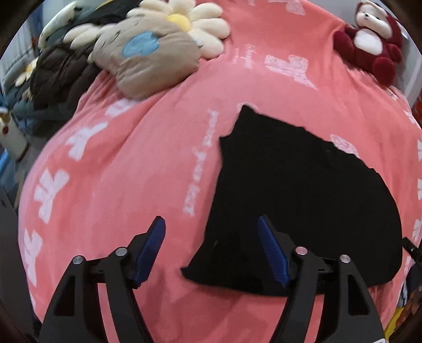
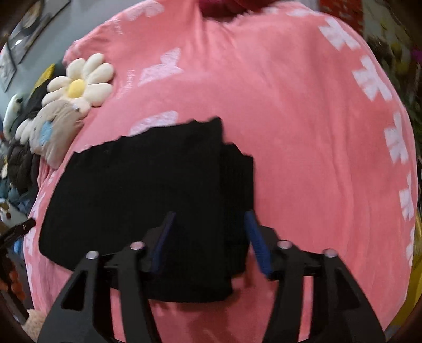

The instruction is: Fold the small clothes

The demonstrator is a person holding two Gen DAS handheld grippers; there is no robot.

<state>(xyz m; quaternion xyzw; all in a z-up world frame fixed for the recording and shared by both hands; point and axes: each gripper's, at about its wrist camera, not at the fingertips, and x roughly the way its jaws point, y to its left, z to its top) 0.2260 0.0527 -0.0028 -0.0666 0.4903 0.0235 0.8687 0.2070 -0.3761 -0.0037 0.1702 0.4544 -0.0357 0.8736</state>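
Far left in your left wrist view, a heap of dark padded clothing [image 1: 60, 76] sits at the bed's edge, with a beige stuffed cushion with a blue patch [image 1: 147, 58] and a cream daisy-shaped plush with a yellow centre [image 1: 195, 23] just beside it. Your left gripper [image 1: 211, 237] has its jaws spread wide, holding nothing, over the pink fleece blanket with white prints [image 1: 118, 163]. The black knitted garment [image 1: 303, 190] lies flat on that blanket, right of centre; your right blue ribbed finger [image 1: 271, 250] is over its near left corner. A dark red and white plush bear [image 1: 372, 42] sits far right at the back.

In your right wrist view, your right gripper [image 2: 211, 242] also stands wide apart and empty, straddling the garment's folded right edge, where a ribbed layer [image 2: 237, 190] shows beneath the top one
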